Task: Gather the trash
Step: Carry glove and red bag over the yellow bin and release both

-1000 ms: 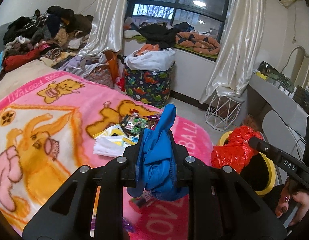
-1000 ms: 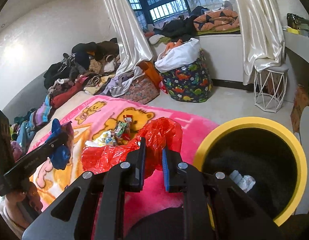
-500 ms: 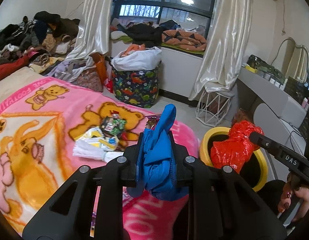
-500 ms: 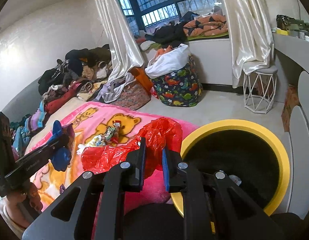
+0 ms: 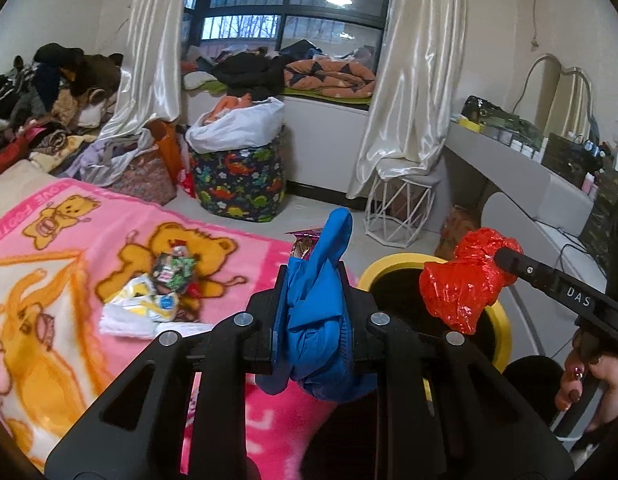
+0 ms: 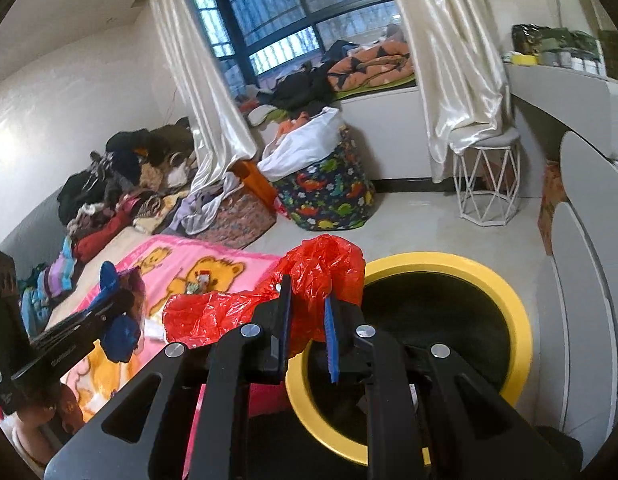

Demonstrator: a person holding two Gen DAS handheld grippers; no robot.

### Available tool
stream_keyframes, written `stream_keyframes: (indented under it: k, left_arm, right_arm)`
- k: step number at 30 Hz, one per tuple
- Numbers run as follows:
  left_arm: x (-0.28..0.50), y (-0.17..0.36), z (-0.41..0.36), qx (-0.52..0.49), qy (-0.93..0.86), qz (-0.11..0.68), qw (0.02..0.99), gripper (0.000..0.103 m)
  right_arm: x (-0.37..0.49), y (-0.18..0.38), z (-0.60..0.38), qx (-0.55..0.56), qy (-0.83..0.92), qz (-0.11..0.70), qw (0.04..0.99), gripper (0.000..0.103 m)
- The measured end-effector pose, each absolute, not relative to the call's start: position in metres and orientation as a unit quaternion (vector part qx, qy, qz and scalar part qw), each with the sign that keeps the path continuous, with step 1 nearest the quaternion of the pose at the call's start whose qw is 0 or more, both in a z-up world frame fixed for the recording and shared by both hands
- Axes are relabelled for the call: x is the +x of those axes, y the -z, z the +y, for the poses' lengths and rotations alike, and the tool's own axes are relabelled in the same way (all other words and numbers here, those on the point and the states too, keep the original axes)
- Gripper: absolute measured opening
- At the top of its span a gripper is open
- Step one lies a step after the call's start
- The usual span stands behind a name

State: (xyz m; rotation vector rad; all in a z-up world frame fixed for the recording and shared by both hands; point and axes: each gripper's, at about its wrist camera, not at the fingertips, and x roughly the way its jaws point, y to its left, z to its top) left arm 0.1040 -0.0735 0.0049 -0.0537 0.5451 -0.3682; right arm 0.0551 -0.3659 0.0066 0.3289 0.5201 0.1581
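Left claw (image 5: 313, 312) pinching blue bag (image 5: 317, 320) over the bed's edge; right claw (image 6: 307, 320) pinching red bag (image 6: 309, 280) at the bin (image 6: 521, 344) rim. Risk: light film clings or drifts, landing outside.

Both views look forward and slightly down along their own tool, close over the bed's foot toward the window (image 5: 289, 20). The left view sits over the blanket (image 5: 69, 248), with the bin (image 5: 501, 332) at its right; the right view hangs just above that bin (image 6: 521, 344). Each catches the other tool at its edge.
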Motion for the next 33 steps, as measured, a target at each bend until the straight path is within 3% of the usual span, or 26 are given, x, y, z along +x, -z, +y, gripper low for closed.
stream_keyframes:
  k: [33]
  left_arm:
    - [0.106,0.017,-0.192,0.037,0.277,0.286,0.917,0.015]
  right_arm:
    - [0.048,0.021,-0.463,0.205,0.050,0.246,0.946,0.014]
